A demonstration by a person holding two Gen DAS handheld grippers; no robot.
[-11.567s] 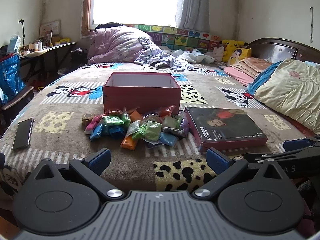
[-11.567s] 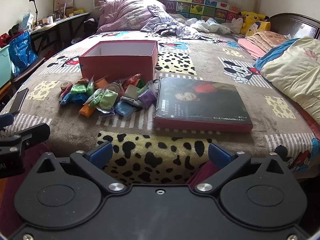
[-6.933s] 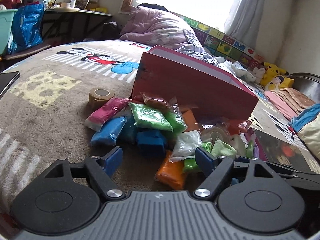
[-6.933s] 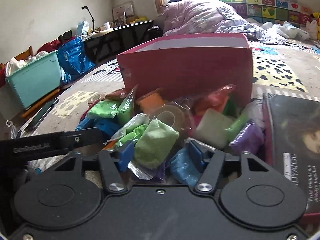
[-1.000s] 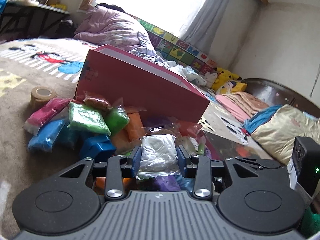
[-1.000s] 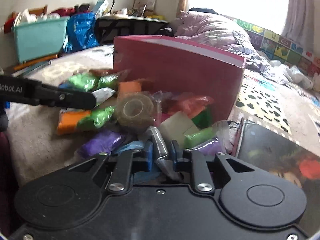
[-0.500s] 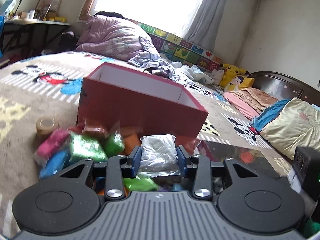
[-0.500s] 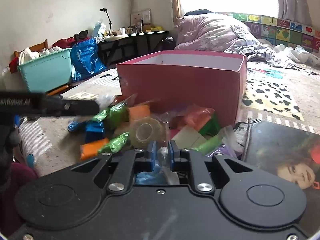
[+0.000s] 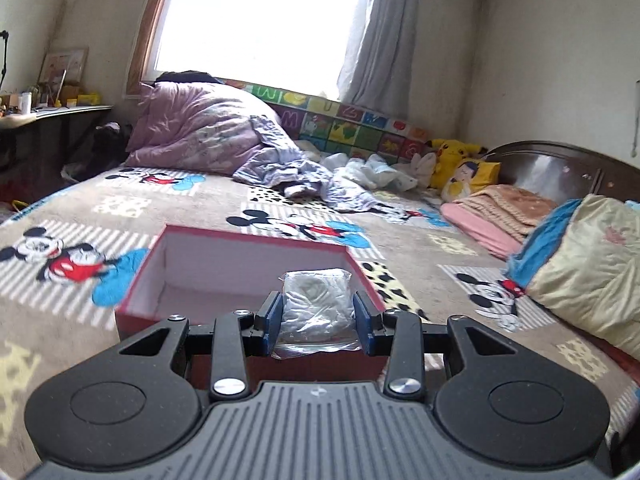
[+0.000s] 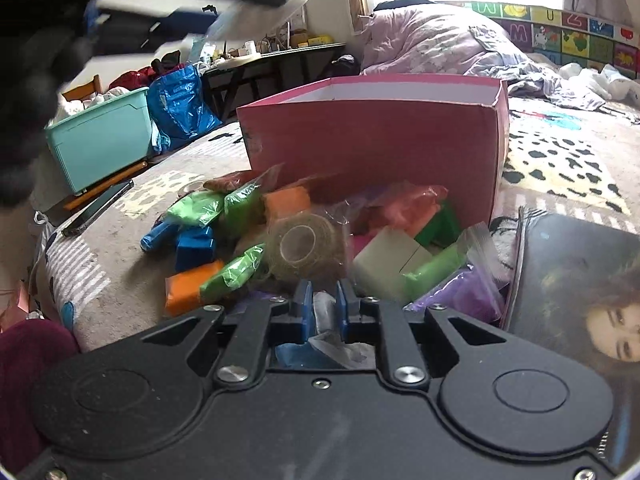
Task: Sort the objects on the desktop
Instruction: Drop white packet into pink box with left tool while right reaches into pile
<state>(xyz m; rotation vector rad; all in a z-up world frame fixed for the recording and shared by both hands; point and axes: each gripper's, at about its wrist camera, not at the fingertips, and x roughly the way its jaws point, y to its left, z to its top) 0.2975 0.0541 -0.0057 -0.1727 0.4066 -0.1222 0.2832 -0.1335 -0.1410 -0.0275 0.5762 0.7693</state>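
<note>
My left gripper (image 9: 318, 322) is shut on a white clay bag (image 9: 316, 306) and holds it above the near wall of the open pink box (image 9: 200, 276), which looks empty inside. In the right wrist view my right gripper (image 10: 323, 312) is shut on the clear plastic edge of a blue clay bag (image 10: 304, 354), low by the pile of coloured clay bags (image 10: 248, 236) in front of the pink box (image 10: 372, 148). A roll of tape (image 10: 302, 246) lies in the pile. The left gripper shows blurred at the upper left, high over the pile.
A large book (image 10: 580, 292) with a portrait cover lies right of the pile. A phone (image 10: 98, 208) rests on the bed's left edge. A teal bin (image 10: 102, 136) and blue bag (image 10: 180, 100) stand beside the bed. Pillows and quilts (image 9: 580, 276) lie right and behind.
My left gripper has risen with the white bag from the pile to above the box's front wall. The right gripper has lifted slightly, still pinching its bag.
</note>
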